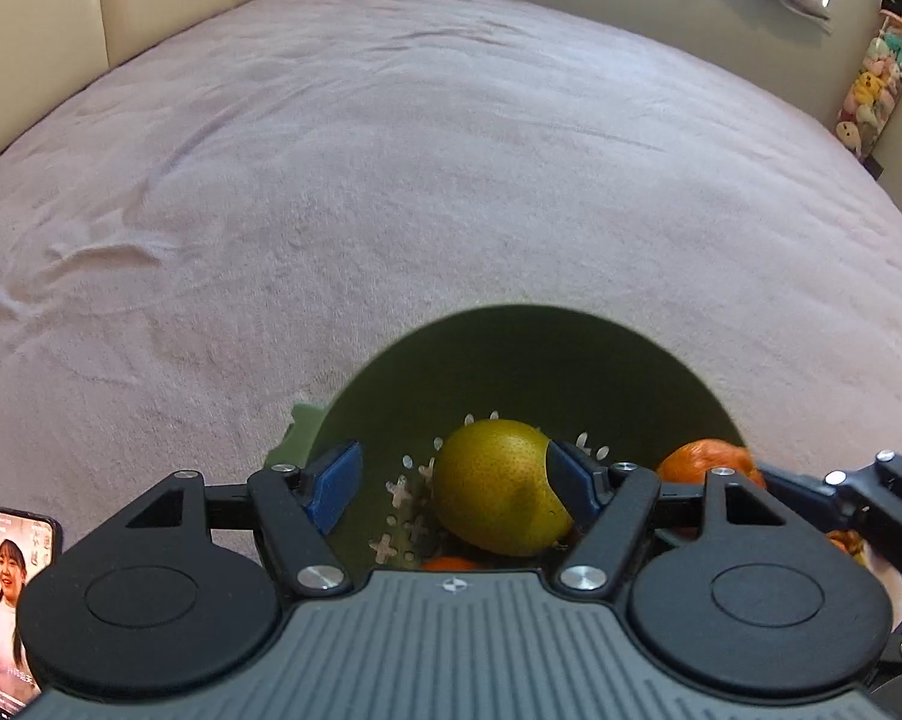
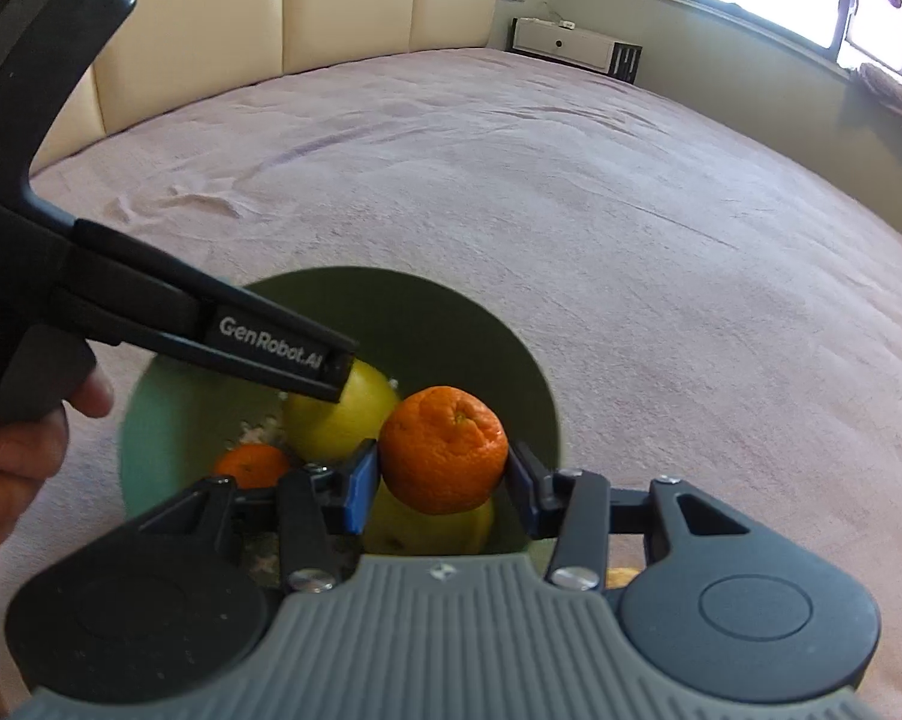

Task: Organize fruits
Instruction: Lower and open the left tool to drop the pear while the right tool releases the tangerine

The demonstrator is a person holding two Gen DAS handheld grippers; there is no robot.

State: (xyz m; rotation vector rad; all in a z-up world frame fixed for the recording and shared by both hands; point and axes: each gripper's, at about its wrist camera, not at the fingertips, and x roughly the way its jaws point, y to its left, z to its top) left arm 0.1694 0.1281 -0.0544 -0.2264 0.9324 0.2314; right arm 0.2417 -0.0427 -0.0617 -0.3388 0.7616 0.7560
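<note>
A green perforated bowl point(image 1: 511, 360) stands on the bed. Inside it lies a yellow-green pear point(image 1: 499, 486), between the blue pads of my left gripper point(image 1: 454, 486), which is open; the left pad stands clear of the fruit. My right gripper point(image 2: 442, 480) is shut on an orange point(image 2: 445, 447), held over the bowl point(image 2: 421, 312). Under that orange lies another yellow fruit point(image 2: 427, 528), and a small orange point(image 2: 250, 465) rests at the bowl's near left. In the right wrist view, one finger point(image 2: 283, 348) of the left gripper reaches over the pear point(image 2: 337, 420).
The bed's pink cover point(image 1: 391, 180) spreads wide around the bowl. A phone point(image 1: 19, 600) playing a video lies at the near left. A hand point(image 2: 19, 450) holds the left gripper's handle. A cream headboard point(image 2: 331, 0) and a white cabinet point(image 2: 565, 42) stand far behind.
</note>
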